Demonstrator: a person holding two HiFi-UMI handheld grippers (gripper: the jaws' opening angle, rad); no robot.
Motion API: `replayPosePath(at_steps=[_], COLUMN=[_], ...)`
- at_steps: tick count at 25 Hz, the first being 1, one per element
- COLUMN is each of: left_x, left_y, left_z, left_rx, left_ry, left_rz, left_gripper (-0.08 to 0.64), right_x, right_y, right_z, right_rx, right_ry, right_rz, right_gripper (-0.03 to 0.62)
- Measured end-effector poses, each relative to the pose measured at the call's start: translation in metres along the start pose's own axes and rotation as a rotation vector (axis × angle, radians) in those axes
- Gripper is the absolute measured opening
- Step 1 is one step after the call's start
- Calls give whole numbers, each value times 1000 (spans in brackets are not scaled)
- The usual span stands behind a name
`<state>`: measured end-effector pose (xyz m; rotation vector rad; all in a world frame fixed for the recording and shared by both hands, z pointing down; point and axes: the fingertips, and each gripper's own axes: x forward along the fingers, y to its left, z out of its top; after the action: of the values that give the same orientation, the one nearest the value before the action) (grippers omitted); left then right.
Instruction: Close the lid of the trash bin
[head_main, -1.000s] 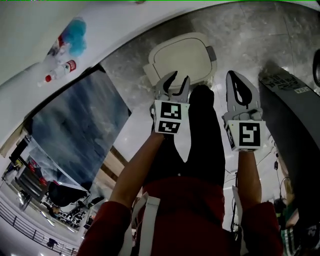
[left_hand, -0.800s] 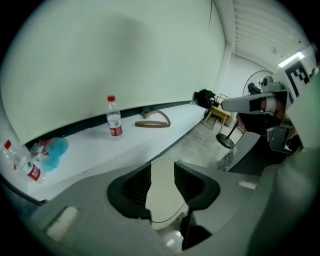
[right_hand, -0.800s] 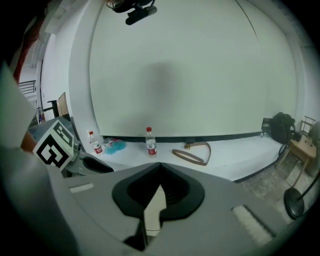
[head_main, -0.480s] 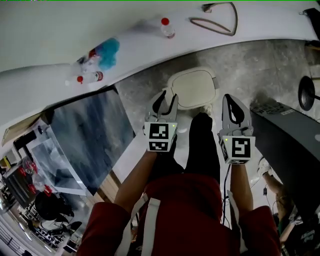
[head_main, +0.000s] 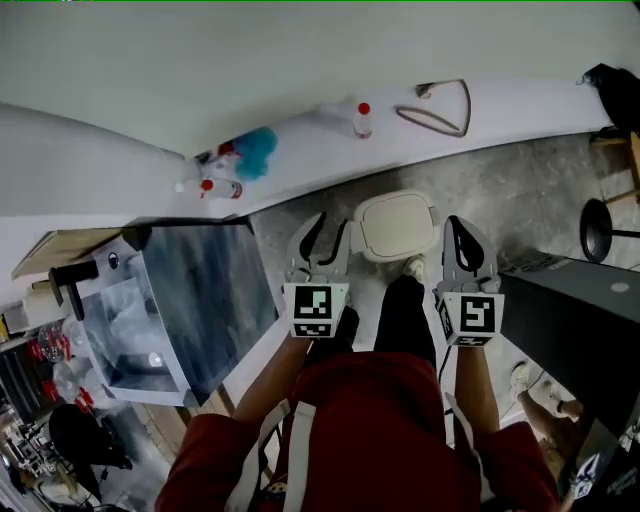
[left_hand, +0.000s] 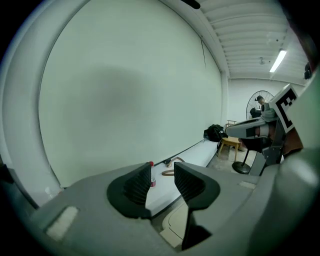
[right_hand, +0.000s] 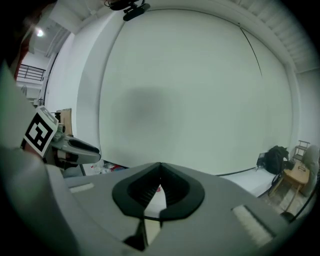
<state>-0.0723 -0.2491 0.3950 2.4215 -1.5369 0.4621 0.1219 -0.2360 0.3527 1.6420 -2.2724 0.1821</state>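
Observation:
The cream trash bin (head_main: 396, 224) stands on the grey floor by the white ledge, and its lid lies flat and closed. My left gripper (head_main: 329, 226) hovers just left of the bin, open with nothing between its fingers. My right gripper (head_main: 459, 226) hangs to the bin's right, shut and empty. In the left gripper view the left gripper (left_hand: 162, 176) shows a clear gap, with a piece of the lid (left_hand: 175, 227) below it. The right gripper (right_hand: 160, 183) has its pads meeting at the tips in the right gripper view.
A white ledge (head_main: 520, 110) along the wall carries a bottle (head_main: 362, 119), spray bottles with a blue cloth (head_main: 240, 160) and a looped cord (head_main: 440, 108). A large glass-fronted case (head_main: 190, 300) is at left, a black cabinet (head_main: 570, 320) at right, and a stool (head_main: 600, 225) beyond.
The view has pulled up and back, so the bin looks smaller and farther. Both grippers have drawn away from the lid and stay either side of it.

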Motion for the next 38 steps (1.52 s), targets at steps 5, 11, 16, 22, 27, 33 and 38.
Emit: replayPosePath(at_steps=[5, 11, 16, 22, 27, 33, 38], left_x=[-39, -88, -130, -183, -216, -236, -238], left_y=[24, 52, 67, 77, 84, 88, 92], left_z=[39, 89, 126, 192, 221, 226, 224], left_rx=[26, 56, 112, 170, 199, 222, 208], left_ry=[-76, -205, -318, -512, -571, -601, -601], left_rz=[26, 66, 114, 140, 166, 192, 203], left_gripper=[147, 147, 147, 146, 144, 143, 124], right_x=[-14, -33, -54, -86, -103, -109, -111], right_y=[21, 46, 64, 85, 94, 100, 102], right_z=[48, 107, 144, 210, 241, 237, 234], right_rx=[-9, -22, -29, -33, -47, -66, -73], right_ry=[-57, -182, -274, -425, -493, -493, -479], right_rz=[-10, -20, -24, -8, -18, -30, -27], right_gripper=[0, 0, 0, 0, 0, 0, 0])
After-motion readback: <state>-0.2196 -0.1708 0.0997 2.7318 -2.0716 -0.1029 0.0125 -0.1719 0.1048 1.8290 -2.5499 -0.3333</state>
